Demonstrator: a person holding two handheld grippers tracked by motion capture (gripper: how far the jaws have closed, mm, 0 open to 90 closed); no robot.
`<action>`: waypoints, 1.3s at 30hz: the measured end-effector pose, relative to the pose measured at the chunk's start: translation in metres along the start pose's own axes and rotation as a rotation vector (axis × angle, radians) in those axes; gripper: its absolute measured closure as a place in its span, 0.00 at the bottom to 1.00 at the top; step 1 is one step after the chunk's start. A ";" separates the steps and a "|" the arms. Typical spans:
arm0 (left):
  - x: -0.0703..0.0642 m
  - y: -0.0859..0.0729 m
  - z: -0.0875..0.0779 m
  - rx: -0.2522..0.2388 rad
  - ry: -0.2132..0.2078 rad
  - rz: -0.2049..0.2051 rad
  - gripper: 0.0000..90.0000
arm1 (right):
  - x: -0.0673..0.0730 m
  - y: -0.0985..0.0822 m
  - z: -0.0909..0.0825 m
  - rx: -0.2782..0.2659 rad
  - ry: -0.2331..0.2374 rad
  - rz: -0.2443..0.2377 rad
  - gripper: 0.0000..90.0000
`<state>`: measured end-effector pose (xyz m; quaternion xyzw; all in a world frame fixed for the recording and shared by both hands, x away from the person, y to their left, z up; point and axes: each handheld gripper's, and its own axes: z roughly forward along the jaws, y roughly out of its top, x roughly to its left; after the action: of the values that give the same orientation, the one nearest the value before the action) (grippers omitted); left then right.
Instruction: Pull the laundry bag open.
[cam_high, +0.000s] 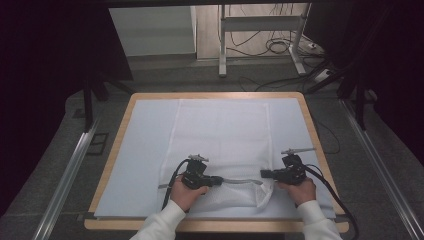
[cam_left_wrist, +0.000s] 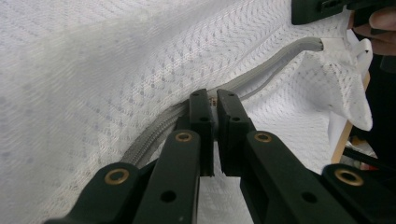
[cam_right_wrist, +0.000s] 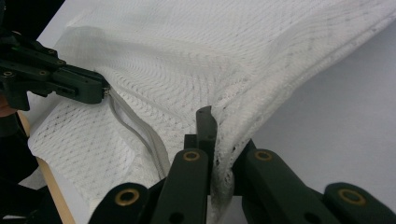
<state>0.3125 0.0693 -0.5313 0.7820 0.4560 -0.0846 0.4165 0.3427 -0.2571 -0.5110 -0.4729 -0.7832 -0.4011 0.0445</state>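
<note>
Both grippers clamp mesh bag (cam_high: 220, 145); zipper (cam_left_wrist: 261, 74) taut

Zipper pull (cam_left_wrist: 214, 100) hidden between the left gripper's jaws

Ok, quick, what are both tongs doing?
Left tongs: closed on the mesh bag's grey zipper.
Right tongs: closed on the mesh bag's corner.

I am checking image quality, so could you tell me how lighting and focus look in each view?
High view: dim, dark surroundings, mesh bag pale but evenly lit. Left gripper view: cloth at upper left blurred, left gripper and grey zipper sharp. Right gripper view: right gripper shadowed, weave crisp, no glare.
</note>
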 end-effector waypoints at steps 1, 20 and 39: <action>0.001 0.000 -0.001 0.003 0.001 0.000 0.96 | 0.000 0.000 0.000 -0.001 -0.001 -0.001 0.98; 0.014 -0.008 -0.016 -0.010 0.012 -0.025 0.96 | 0.000 0.000 0.001 0.000 -0.003 -0.003 0.98; 0.029 -0.017 -0.029 -0.016 0.043 -0.056 0.96 | -0.003 -0.001 -0.001 -0.003 -0.010 0.006 0.98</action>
<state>0.3086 0.1129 -0.5370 0.7670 0.4873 -0.0758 0.4105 0.3438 -0.2603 -0.5124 -0.4776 -0.7813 -0.3997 0.0410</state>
